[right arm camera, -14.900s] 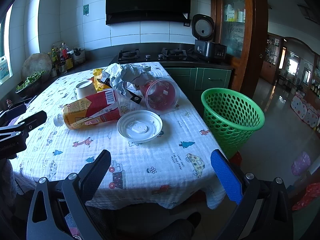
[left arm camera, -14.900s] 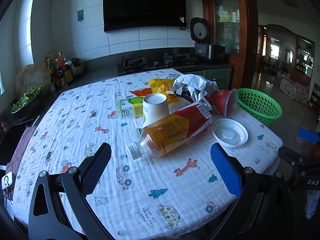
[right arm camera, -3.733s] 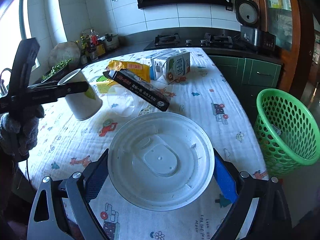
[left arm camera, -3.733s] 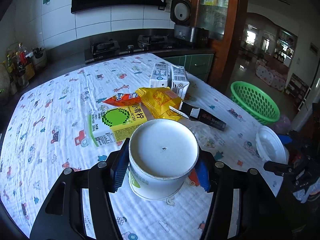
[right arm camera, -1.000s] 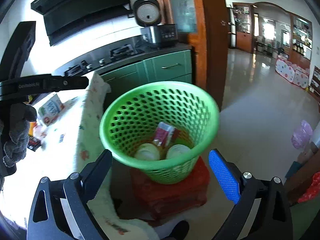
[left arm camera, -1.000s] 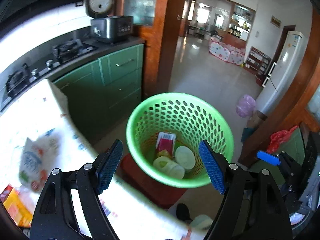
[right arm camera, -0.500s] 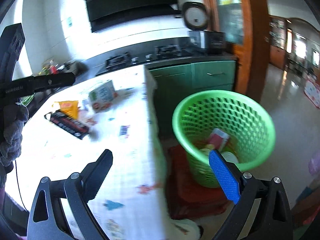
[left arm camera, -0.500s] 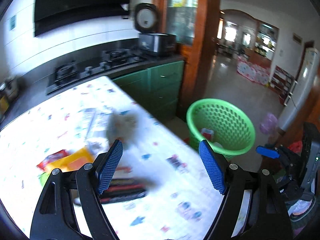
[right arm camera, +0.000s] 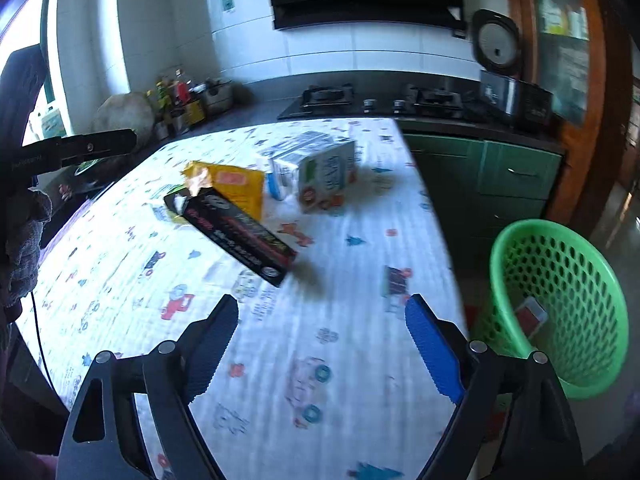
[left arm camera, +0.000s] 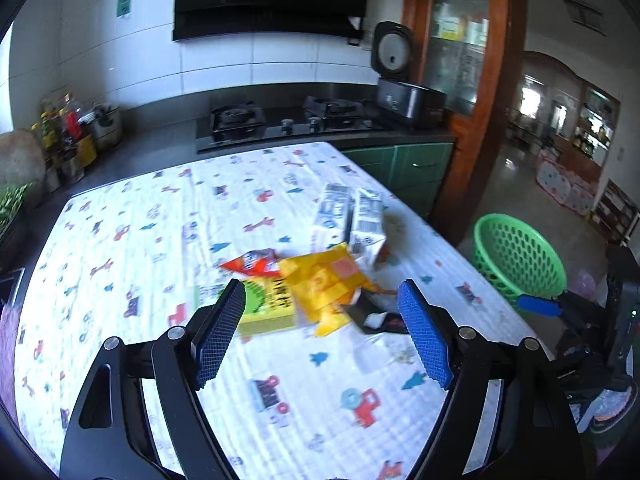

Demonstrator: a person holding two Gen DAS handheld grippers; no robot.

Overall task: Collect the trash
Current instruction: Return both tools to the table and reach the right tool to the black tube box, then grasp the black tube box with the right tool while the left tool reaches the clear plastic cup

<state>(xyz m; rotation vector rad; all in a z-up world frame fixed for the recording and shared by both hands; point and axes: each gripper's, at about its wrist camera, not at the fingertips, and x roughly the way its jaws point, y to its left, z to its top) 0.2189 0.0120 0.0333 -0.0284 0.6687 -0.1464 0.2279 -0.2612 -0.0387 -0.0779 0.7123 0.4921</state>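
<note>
Trash on table: a crinkled yellow foil snack bag (left arm camera: 324, 280) is lying mid-table, with a flat orange wrapper (left arm camera: 252, 262) at its 10 o'clock, a green-and-yellow cardboard drink carton (left arm camera: 264, 304) at its 8 o'clock and a long black cardboard box (right arm camera: 236, 232) at its 4 o'clock.
Cartons: two white gable-top milk cartons (left arm camera: 352, 220) are sitting side by side at the bag's 1 o'clock.
Basket: a green perforated plastic basket (right arm camera: 560, 300) is standing on the floor off the table's right edge, holding a red-labelled item.
Left gripper (left arm camera: 320, 332): its blue ribbed pads are standing wide apart, gripping nothing.
Right gripper (right arm camera: 320, 344): its jaws have just been closing somewhat, standing apart over bare cloth, empty.
Surface: a white cartoon-print tablecloth (left arm camera: 120, 240) is covering the table.
Room: a tiled kitchen with a black gas hob (left arm camera: 280, 120) is lying behind.
</note>
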